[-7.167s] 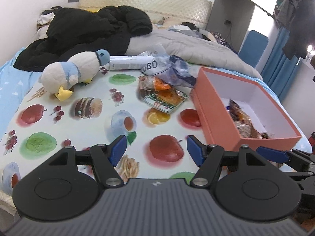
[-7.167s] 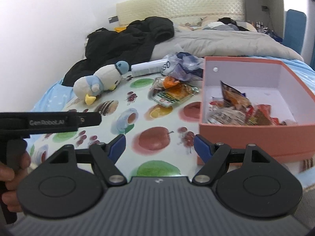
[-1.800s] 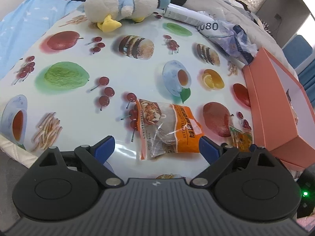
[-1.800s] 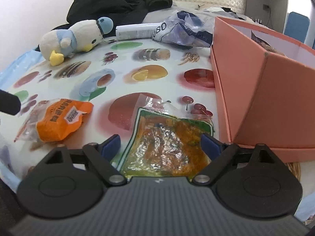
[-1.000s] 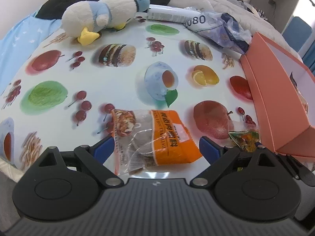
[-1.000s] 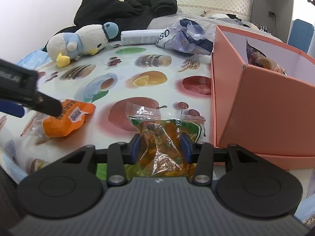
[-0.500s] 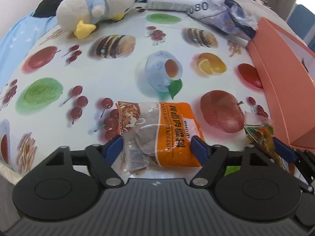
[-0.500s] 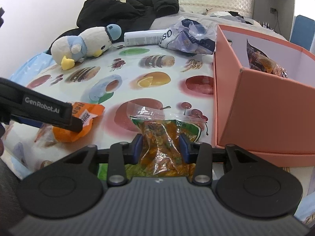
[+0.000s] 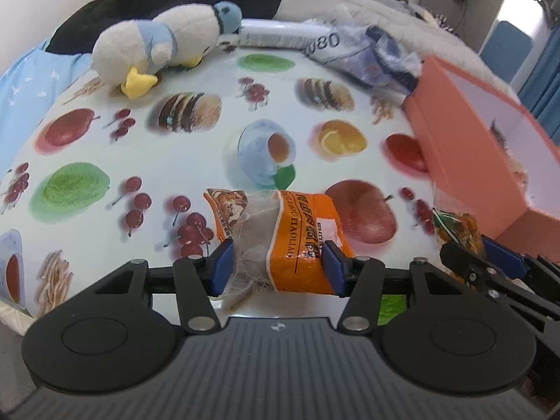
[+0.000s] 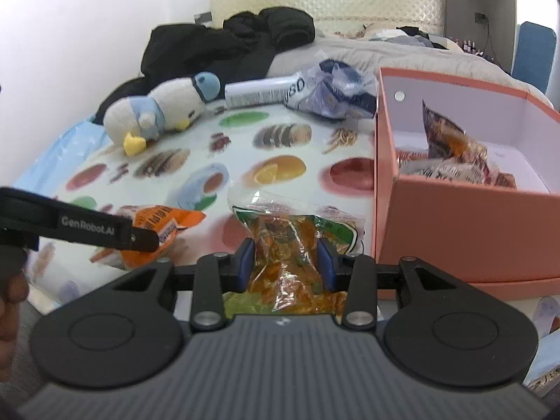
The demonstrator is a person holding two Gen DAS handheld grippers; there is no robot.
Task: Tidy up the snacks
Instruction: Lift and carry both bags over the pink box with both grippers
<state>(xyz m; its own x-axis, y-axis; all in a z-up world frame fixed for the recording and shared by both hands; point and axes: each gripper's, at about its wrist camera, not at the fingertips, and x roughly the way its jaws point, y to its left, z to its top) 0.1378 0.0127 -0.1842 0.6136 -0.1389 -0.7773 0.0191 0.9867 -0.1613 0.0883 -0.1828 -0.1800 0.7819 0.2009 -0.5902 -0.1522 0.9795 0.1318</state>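
The left hand-held gripper (image 9: 276,267) was clamped on the orange pack (image 9: 297,241), which lay at the near edge of the fruit-print cloth (image 9: 210,154). The right hand-held gripper (image 10: 284,262) pinched the green-edged pack (image 10: 290,245) just beside the box (image 10: 455,231), where other snacks (image 10: 451,154) sat. A plush bird (image 10: 157,112) lay well apart.

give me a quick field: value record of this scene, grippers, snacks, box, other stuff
left gripper: shut on orange snack packet
right gripper: shut on green-edged snack packet
orange box: open, right side of the table, several snack packets inside
surface: fruit-print tablecloth
other things: plush duck, white tube, crumpled plastic bag, black jacket behind
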